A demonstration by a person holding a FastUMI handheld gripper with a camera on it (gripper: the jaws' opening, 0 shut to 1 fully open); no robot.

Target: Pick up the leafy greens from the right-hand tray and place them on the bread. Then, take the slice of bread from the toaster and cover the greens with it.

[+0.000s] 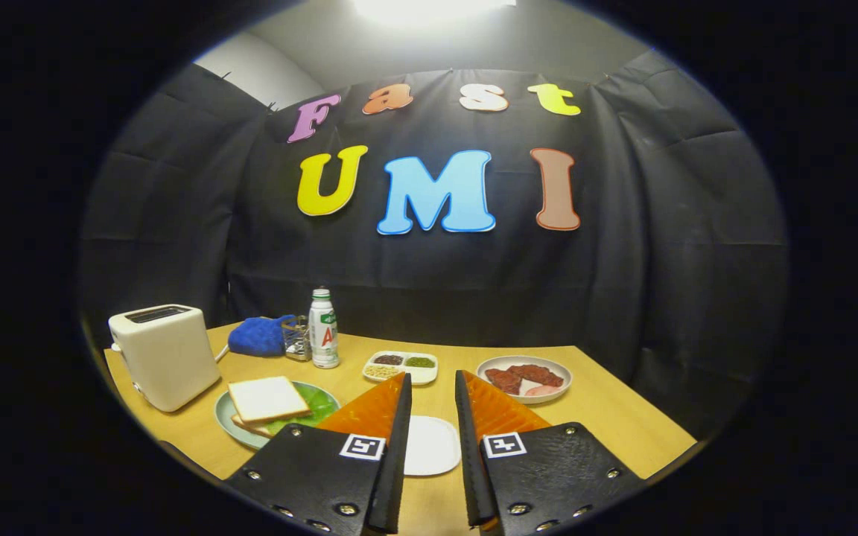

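The gripper hangs above the table, fingers a little apart and empty. Ahead to their left, on a plate, a top bread slice covers greens and a lower slice, as the task wants. Bread is light, soft, best pinched at an edge.

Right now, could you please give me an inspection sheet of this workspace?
Surface: wooden table, level.
Job's things: bread slice lies over leafy greens on a green plate; toaster beside it.
Clutter: bottle, blue cloth, divided tray, meat plate, white dish between the fingers.
Grippers: gripper open, holding nothing.
Cables: toaster cord behind the toaster.
Surroundings: black cloth wall.
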